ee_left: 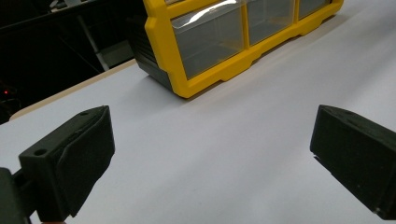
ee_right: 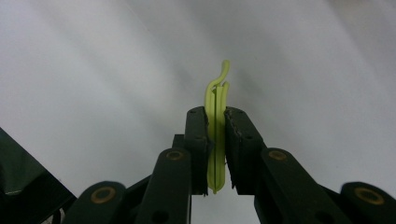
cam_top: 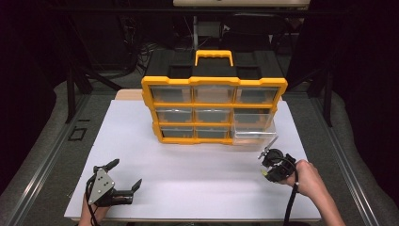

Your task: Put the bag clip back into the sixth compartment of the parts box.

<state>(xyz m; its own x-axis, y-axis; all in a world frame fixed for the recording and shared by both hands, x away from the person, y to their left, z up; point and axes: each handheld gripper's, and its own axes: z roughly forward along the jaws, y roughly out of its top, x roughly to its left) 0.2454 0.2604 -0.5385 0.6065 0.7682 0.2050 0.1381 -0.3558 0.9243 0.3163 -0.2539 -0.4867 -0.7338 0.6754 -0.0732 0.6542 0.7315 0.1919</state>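
Looking down from the high view, a white surface [cam_top: 188, 165] carries a yellow organizer [cam_top: 214, 110] of clear drawers, whose bottom right drawer [cam_top: 254, 132] is pulled out toward the person. Just in front of that drawer the right claw [cam_top: 269, 162] is held in a hand [cam_top: 308, 179], with a speck of yellow-green at its tip. The left claw [cam_top: 126, 175] rests near the surface's front left corner, jaws spread wide and empty. In the left gripper view, the two black pads [ee_left: 81, 154] stand far apart over bare white surface, with the organizer's corner [ee_left: 187, 70] ahead. In the right gripper view, the right claw [ee_right: 215, 149] is clamped on a thin yellow-green plastic clip [ee_right: 217, 116], pinched flat along its lower half while its curled upper end sticks out beyond the pads. Judging by its look, the clip is very light, slightly springy and smooth, so it could twist or slip; holding it across its flat middle, as now, seems safest.
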